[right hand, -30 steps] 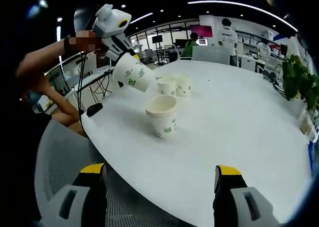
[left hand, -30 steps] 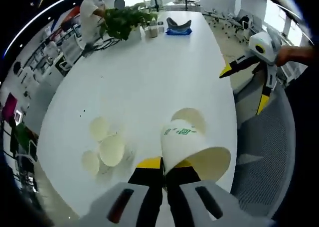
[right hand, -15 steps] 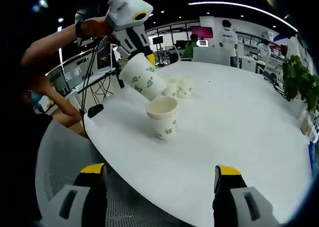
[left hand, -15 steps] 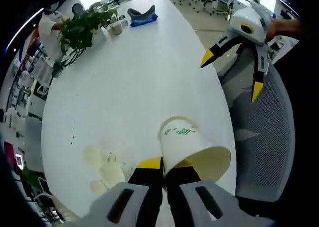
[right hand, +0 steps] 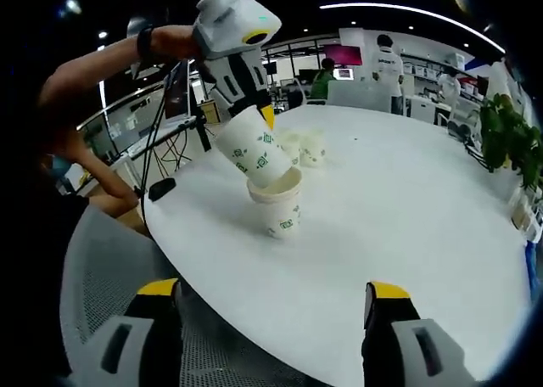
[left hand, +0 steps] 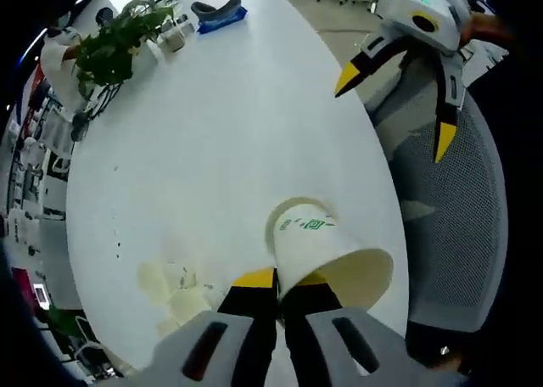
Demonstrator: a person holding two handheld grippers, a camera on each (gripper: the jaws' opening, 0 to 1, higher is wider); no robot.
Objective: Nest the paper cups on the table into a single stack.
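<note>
Holding a white paper cup (left hand: 327,255) by its rim in our left gripper (left hand: 278,278), we've got its base tilted into the mouth of an upright cup (right hand: 277,202) on the glossy white table (right hand: 399,226). Two more cups (right hand: 305,147) stand behind. Our right gripper (right hand: 273,298) hangs wide, nothing in it.

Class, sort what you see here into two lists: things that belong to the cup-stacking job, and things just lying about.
Part of the job:
held cup
standing cup
spare cups
left gripper

Just lying about:
potted plant
blue cloth
mesh chair
</note>
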